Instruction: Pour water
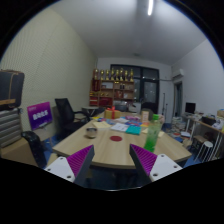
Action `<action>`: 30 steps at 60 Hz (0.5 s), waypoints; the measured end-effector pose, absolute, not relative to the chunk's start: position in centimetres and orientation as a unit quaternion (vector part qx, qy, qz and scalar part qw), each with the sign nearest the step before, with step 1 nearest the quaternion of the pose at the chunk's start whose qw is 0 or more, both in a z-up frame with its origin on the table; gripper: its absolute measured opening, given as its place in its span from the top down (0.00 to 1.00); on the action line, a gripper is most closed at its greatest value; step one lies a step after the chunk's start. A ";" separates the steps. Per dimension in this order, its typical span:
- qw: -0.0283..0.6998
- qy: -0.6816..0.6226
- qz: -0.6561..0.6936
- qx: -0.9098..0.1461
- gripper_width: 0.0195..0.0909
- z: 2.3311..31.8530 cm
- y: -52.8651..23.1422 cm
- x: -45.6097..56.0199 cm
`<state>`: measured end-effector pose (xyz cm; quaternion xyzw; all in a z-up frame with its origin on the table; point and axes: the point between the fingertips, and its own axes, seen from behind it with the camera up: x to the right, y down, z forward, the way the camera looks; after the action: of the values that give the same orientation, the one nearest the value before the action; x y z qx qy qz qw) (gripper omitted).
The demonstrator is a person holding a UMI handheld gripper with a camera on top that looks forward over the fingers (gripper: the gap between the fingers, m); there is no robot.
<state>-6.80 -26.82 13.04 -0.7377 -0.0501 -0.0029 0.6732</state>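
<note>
Sitting beyond open fingers, to the right: green bottle on table.

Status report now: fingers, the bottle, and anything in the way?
Gripper open, holding nothing. Green bottle upright on table, beyond the fingers, nearer the right one. Small cup further left. Nothing between fingers and bottle.

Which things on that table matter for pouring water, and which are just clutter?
For the job: green bottle; cup, probably the target; tool, open and holding nothing.
Lying about: teal item; red disc; papers; office chair.
</note>
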 end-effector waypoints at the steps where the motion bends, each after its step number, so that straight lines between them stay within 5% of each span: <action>1: 0.674 -0.047 -0.008 -0.737 0.15 12.9 -26.1 -5.6; 30: 0.678 0.026 -0.073 -0.731 0.15 9.0 -6.4 12.8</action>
<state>12.80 -6.42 8.95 -0.7306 0.0256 -0.0732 0.6784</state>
